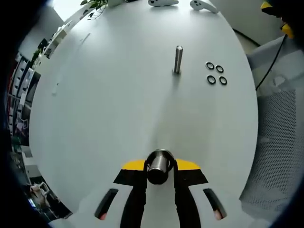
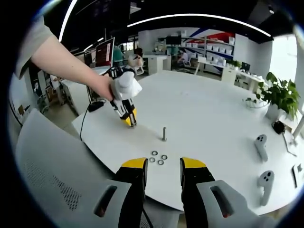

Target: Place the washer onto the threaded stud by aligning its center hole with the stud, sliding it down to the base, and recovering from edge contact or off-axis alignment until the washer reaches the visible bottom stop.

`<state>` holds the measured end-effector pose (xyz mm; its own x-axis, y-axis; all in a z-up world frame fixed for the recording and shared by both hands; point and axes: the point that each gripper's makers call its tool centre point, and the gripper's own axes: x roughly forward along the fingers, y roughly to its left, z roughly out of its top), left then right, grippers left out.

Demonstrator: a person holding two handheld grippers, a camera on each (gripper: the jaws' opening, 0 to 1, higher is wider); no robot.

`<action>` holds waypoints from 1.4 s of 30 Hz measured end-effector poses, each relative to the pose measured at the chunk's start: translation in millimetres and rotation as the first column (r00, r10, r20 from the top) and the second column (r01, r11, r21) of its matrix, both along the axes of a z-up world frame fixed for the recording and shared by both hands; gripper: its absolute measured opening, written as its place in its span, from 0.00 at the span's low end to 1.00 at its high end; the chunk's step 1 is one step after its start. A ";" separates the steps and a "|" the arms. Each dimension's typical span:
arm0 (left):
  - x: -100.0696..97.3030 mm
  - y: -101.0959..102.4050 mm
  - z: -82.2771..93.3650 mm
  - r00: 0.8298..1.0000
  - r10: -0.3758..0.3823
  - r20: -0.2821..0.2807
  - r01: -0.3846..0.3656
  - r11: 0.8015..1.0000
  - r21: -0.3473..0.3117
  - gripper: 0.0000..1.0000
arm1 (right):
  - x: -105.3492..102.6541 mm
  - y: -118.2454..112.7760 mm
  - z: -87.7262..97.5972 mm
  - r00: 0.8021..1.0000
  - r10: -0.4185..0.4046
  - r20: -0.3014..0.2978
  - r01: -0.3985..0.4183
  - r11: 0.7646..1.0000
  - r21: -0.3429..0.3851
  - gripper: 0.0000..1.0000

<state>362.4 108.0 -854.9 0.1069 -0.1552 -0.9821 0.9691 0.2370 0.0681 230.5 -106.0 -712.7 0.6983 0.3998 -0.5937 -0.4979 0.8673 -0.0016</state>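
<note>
Left gripper view: a metal cylinder (image 1: 159,166) is clamped between the left hand-held gripper (image 1: 160,176) jaws above the white desk (image 1: 109,118). Four washers (image 1: 215,73) are laid beside the upright threaded stud (image 1: 178,59). The right hand-held gripper (image 2: 163,172) is held parted, grasping nothing.

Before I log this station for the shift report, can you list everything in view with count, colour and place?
Stud: one, grey metal, upright on the table.
Washers: four, dark rings, flat on the table beside the stud.
Metal cylinder: one, grey, between the left tongs' jaws.
Table: one, white, round.
Controllers: two, white, near the table edge.
Plant: one, green, at the table's far side.
Chair: one, grey mesh, beside the table.
Left tongs: black and yellow, shut on the cylinder.
Right tongs: black and yellow, open, empty.
</note>
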 end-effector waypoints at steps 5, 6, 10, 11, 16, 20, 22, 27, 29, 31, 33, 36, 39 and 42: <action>-0.7 -1.5 -1.4 1.000 0.014 -0.004 -0.014 1.000 -0.009 0.19 | -1.3 1.4 -2.2 1.000 0.011 -0.010 -0.011 1.000 -0.007 0.29; -1.9 -1.8 -0.3 1.000 0.017 -0.006 -0.017 1.000 -0.011 0.19 | -1.4 1.2 -2.3 1.000 0.010 -0.011 -0.010 1.000 -0.007 0.29; -5.3 -1.1 -2.0 1.000 0.002 -0.006 -0.002 1.000 -0.006 0.20 | -1.4 1.2 -1.5 1.000 0.010 -0.007 -0.010 1.000 -0.004 0.29; -5.4 -1.1 -1.9 1.000 0.000 -0.003 -0.001 1.000 -0.006 0.20 | -1.5 1.4 -1.8 1.000 0.012 -0.008 -0.012 1.000 -0.005 0.29; -0.8 -7.9 4.5 0.998 0.056 0.041 -0.052 0.996 -0.074 0.29 | -1.6 0.7 -1.9 1.000 0.008 -0.009 -0.008 1.000 -0.003 0.29; -0.3 -5.9 13.2 0.995 0.068 0.075 -0.061 0.994 -0.093 0.35 | -2.1 1.5 -2.3 1.000 0.013 -0.011 -0.013 1.000 -0.006 0.29; -0.5 -3.7 21.2 0.992 0.086 0.097 -0.075 0.991 -0.111 0.34 | -2.5 2.0 -3.2 1.000 0.016 -0.015 -0.016 1.000 -0.007 0.29; -3.3 4.0 44.4 0.973 0.202 0.115 -0.174 0.960 -0.218 0.34 | -3.0 3.0 -3.7 1.000 0.020 -0.019 -0.020 1.000 -0.007 0.29; -5.4 5.2 56.0 0.950 0.301 0.086 -0.263 0.917 -0.301 0.35 | -3.3 3.7 -4.0 1.000 0.024 -0.020 -0.024 1.000 -0.008 0.29; -8.3 7.3 67.6 0.936 0.342 0.086 -0.294 0.890 -0.348 0.35 | -3.6 4.0 -3.7 1.000 0.025 -0.019 -0.026 1.000 -0.007 0.29; -14.1 11.3 78.5 0.938 0.323 0.127 -0.260 0.896 -0.359 0.35 | -3.6 4.0 -2.7 1.000 0.024 -0.016 -0.024 1.000 -0.004 0.29; -21.1 16.1 93.7 0.925 0.351 0.147 -0.265 0.872 -0.412 0.35 | -4.1 4.9 -2.8 0.999 0.026 -0.018 -0.027 1.000 -0.004 0.30; -28.0 21.8 101.3 0.905 0.412 0.109 -0.325 0.833 -0.448 0.35 | -4.7 5.4 -2.6 0.999 0.028 -0.018 -0.028 1.000 -0.002 0.30; -30.6 26.8 109.4 0.895 0.432 0.113 -0.332 0.813 -0.479 0.35 | -4.3 4.5 -2.1 1.000 0.021 -0.017 -0.021 1.000 0.001 0.30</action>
<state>331.8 134.8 -745.5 0.4402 -0.4641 -0.7686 0.7683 0.6378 0.0549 226.2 -101.6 -714.8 0.6799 0.4143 -0.6050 -0.5156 0.8568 0.0073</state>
